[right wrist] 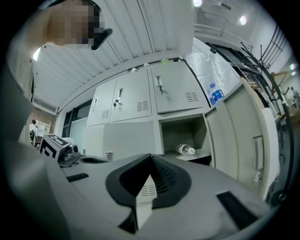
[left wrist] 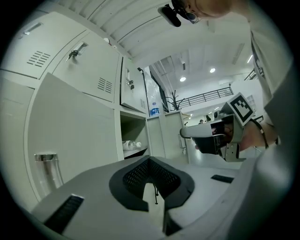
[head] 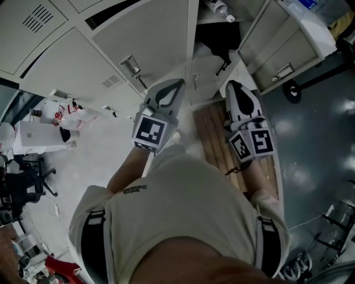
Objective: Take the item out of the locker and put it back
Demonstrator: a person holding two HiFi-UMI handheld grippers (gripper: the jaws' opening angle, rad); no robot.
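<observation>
A clear plastic bottle [right wrist: 186, 150] lies on its side on the shelf of an open locker compartment [right wrist: 180, 133]; it also shows as the bottle [left wrist: 131, 145] in the left gripper view and the bottle [head: 221, 8] at the top of the head view. Both grippers point level at the lockers, well short of the compartment. My left gripper [left wrist: 150, 159] is shut with nothing in it, and its tips [head: 176, 83] face a closed door. My right gripper [right wrist: 151, 155] is shut and empty too, with its tips [head: 232, 84] in front of the open compartment.
The compartment's door [right wrist: 255, 140] stands swung open to the right. A blue-labelled bottle [right wrist: 214, 93] stands on top of the lockers. A wooden pallet [head: 213, 133] lies on the floor below the lockers. An office chair [head: 28, 175] and clutter are at the left.
</observation>
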